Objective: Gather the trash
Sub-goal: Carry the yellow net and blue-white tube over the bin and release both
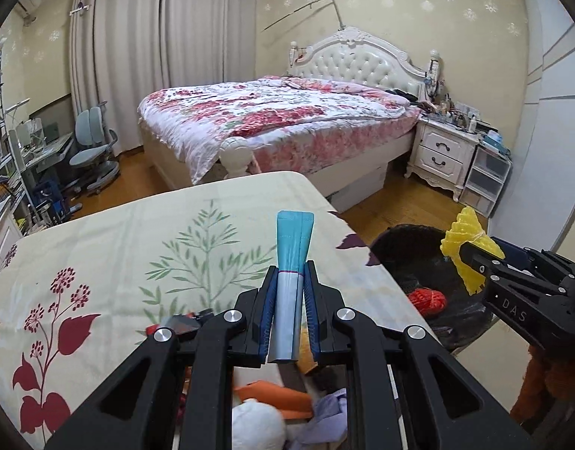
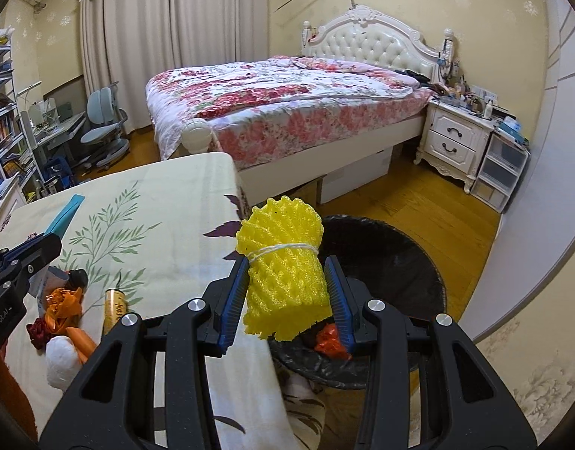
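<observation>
My left gripper (image 1: 290, 270) is shut on a flattened tube, teal at the end and silver in the grip (image 1: 292, 247), and holds it above the floral tablecloth (image 1: 99, 247); the tube also shows in the right wrist view (image 2: 64, 217). My right gripper (image 2: 287, 262) is shut on a yellow foam net roll tied with string (image 2: 283, 273), just over the near rim of a black-lined trash bin (image 2: 400, 255). The bin (image 1: 411, 258) holds red trash (image 1: 426, 300).
Several pieces of trash lie on the table's near side: orange wrappers (image 2: 62, 307), a gold can (image 2: 114, 307), a white wad (image 2: 62, 360). Beyond stand a bed (image 2: 287, 101), nightstand (image 2: 456, 138), chair and desk (image 2: 103, 135), and bookshelves at left.
</observation>
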The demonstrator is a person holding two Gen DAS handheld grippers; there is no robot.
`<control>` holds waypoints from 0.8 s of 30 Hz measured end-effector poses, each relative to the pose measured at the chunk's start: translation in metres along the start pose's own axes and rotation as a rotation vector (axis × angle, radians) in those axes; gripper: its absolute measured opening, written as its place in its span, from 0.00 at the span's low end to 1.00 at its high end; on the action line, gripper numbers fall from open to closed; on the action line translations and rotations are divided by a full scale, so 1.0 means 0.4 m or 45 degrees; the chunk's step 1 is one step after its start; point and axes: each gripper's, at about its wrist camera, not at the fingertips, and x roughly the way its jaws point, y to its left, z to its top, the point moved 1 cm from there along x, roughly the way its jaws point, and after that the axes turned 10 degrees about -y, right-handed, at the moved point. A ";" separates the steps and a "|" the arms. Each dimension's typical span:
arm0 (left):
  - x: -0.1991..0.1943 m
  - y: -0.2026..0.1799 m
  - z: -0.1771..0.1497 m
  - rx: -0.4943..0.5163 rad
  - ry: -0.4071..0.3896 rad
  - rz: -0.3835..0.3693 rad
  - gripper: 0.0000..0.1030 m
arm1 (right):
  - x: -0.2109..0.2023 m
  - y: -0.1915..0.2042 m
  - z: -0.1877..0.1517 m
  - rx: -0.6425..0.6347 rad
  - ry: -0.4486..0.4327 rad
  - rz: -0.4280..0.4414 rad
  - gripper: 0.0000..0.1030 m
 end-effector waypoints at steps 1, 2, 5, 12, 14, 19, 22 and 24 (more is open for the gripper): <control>0.010 -0.022 0.001 0.007 0.003 -0.017 0.16 | 0.001 -0.011 -0.001 0.003 -0.002 -0.013 0.39; 0.020 -0.043 0.001 0.014 0.007 -0.034 0.16 | 0.004 -0.025 -0.004 0.008 -0.005 -0.026 0.39; 0.047 -0.101 0.001 0.048 0.007 -0.062 0.16 | 0.017 -0.065 -0.014 0.035 0.001 -0.054 0.40; 0.120 -0.189 -0.002 0.089 0.044 -0.102 0.16 | 0.055 -0.130 -0.026 0.071 -0.001 -0.108 0.40; 0.140 -0.203 -0.010 0.086 0.063 -0.103 0.16 | 0.069 -0.146 -0.030 0.080 0.004 -0.120 0.40; 0.179 -0.236 -0.017 0.102 0.085 -0.093 0.16 | 0.096 -0.180 -0.043 0.112 0.021 -0.138 0.40; 0.202 -0.253 -0.015 0.112 0.100 -0.094 0.16 | 0.107 -0.194 -0.047 0.125 0.028 -0.147 0.40; 0.212 -0.264 -0.013 0.117 0.100 -0.094 0.17 | 0.114 -0.204 -0.049 0.138 0.030 -0.157 0.40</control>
